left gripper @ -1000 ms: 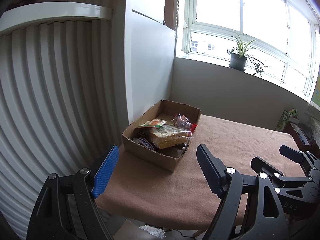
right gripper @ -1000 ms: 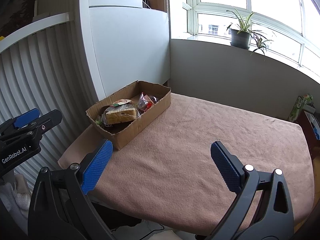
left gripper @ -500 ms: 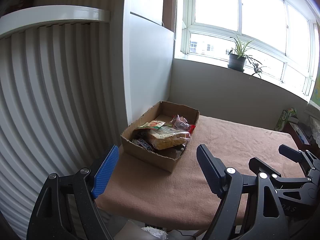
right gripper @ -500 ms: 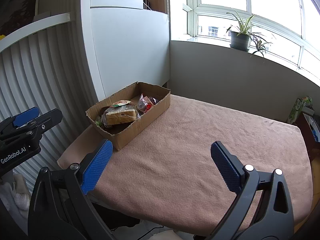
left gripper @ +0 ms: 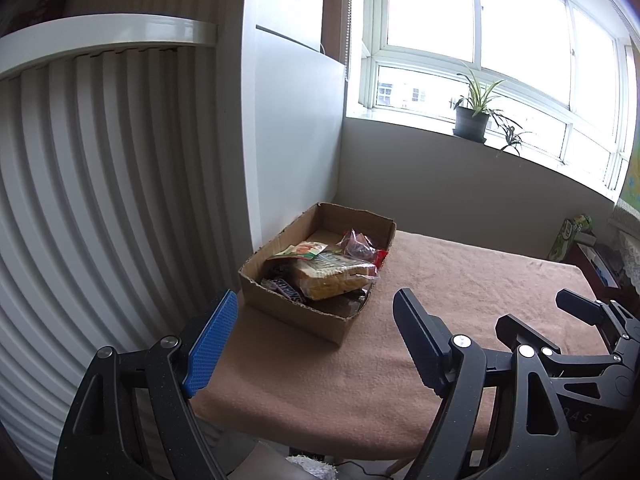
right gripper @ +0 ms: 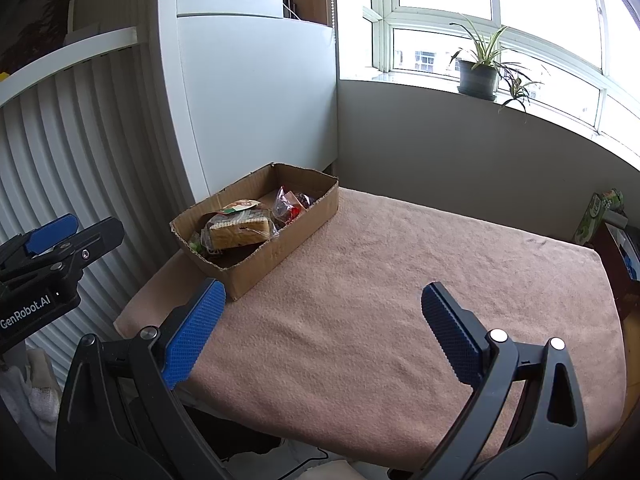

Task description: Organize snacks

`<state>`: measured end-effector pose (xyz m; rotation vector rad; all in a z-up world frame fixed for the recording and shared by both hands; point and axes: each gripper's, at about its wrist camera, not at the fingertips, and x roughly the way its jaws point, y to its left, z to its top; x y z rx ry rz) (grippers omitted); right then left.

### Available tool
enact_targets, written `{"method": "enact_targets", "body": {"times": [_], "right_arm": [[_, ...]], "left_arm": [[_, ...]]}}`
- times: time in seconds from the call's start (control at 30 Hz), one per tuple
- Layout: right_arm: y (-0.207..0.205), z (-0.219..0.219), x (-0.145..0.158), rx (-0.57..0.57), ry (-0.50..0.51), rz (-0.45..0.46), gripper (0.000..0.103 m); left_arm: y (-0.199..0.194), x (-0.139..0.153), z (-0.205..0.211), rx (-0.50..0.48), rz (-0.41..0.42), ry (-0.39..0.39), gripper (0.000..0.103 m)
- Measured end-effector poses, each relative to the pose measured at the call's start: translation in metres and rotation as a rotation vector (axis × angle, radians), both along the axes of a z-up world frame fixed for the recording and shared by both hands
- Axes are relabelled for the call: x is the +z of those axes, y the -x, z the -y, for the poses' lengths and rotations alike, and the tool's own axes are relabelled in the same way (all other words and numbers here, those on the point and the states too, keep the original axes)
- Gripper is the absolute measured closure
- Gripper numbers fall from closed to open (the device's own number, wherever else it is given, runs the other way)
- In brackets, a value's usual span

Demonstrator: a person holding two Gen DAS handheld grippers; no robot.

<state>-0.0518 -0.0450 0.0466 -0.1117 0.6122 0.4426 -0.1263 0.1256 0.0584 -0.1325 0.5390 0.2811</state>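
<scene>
Shallow brown cardboard box (left gripper: 320,316) sits at the far left corner of the counter draped in a pinkish-tan towel (right gripper: 400,280), close against the white cabinet panel (right gripper: 256,100). All snacks lie inside it, heaped toward the near end:
- clear-wrapped block of pale wafers or sliced cake (left gripper: 336,276) on top; judged light, crushable, film slippery. Best taken across its short sides with gentle squeeze
- dark Snickers bar (left gripper: 286,286) partly under it; firm, narrow, easy to pinch across its width once uncovered
- crinkly clear bag with red and dark contents (left gripper: 358,246) toward the far end; soft, will deform, so gather it at the twisted top
- flat green and orange sachet (left gripper: 302,250) leaning on the block; thin, hard to get under, take it by an edge

Box walls are thin and torn along the rim; likely to flex if gripped on 1 side.

Left hand-held gripper (left gripper: 316,340) released, fingers wide apart, nothing held, hovering short of the counter's near edge. Right hand-held gripper (right gripper: 324,336) likewise spread and empty, over the near part of the towel, well apart from the box.

Against 1 s ago: almost nothing differs; the left view has drifted slightly, box contents undisturbed, both sets of fingers at the same spread
</scene>
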Motion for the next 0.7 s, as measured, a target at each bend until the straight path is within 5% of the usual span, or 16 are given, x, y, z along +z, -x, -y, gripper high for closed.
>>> {"method": "enact_targets", "body": {"times": [0.7], "right_arm": [[-0.0021,-0.0018,-0.0077,-0.011,0.005,-0.015,0.002]], "left_arm": [[-0.0029,0.0015,0.0017,-0.007,-0.004,-0.003,0.023]]}}
